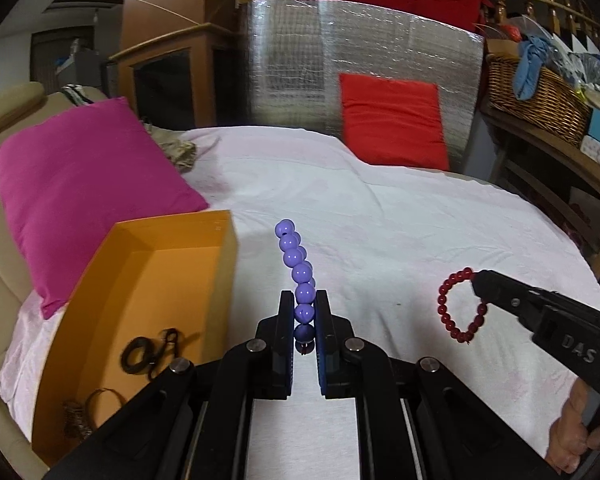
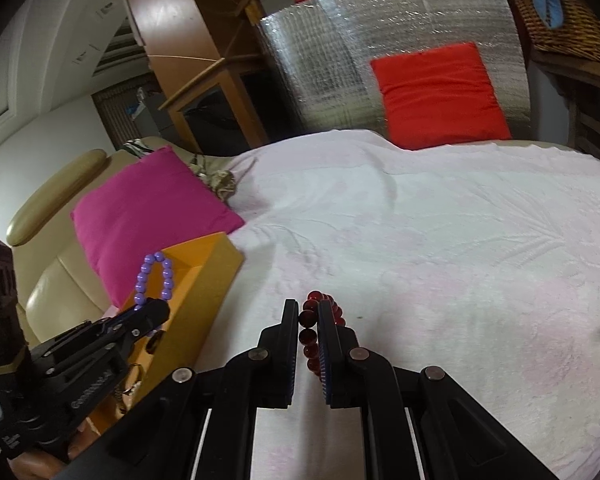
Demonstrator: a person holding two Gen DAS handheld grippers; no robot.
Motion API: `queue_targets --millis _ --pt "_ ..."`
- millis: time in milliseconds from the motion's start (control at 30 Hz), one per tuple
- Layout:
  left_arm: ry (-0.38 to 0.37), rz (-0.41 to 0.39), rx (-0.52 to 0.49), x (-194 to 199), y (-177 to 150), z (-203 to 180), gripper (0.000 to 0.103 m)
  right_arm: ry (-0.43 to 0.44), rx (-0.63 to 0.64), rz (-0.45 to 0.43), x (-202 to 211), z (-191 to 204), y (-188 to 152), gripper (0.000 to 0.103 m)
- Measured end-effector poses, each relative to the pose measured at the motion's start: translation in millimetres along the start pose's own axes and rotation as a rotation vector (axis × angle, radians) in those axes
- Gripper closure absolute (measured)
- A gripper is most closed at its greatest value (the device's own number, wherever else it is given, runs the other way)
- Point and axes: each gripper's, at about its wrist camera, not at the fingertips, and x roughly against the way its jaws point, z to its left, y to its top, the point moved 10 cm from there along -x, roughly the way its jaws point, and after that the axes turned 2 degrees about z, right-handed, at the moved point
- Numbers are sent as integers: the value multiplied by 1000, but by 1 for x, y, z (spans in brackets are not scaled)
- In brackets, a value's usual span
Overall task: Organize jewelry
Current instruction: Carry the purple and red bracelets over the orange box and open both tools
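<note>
My left gripper [image 1: 305, 300] is shut on a purple bead bracelet [image 1: 296, 264] and holds it above the white cloth, just right of the orange box [image 1: 220, 256]. From the right wrist view the left gripper [image 2: 156, 308] and the purple bead bracelet [image 2: 155, 278] hang over the orange box [image 2: 216, 268]. My right gripper [image 2: 309, 308] is shut on a dark red bead bracelet [image 2: 307, 334]. In the left wrist view the right gripper [image 1: 478, 284] holds the red bead bracelet [image 1: 450, 304] above the cloth at right.
The box holds a black cord piece [image 1: 148, 354] and a brownish metal piece [image 1: 80, 416]. A magenta pillow [image 1: 88, 192] lies behind the box. A red cushion [image 1: 392, 120] leans on a silver foil panel [image 1: 292, 64]. A wicker basket [image 1: 536, 92] stands at right.
</note>
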Motion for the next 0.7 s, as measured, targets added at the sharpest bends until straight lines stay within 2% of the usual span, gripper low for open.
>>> queue_targets --millis 167,700 --pt "44 -4 21 2 -1 25 94 67 -14 -30 -4 26 7 92" --pt "166 14 138 -5 -9 125 94 186 61 -8 -55 117 12 92"
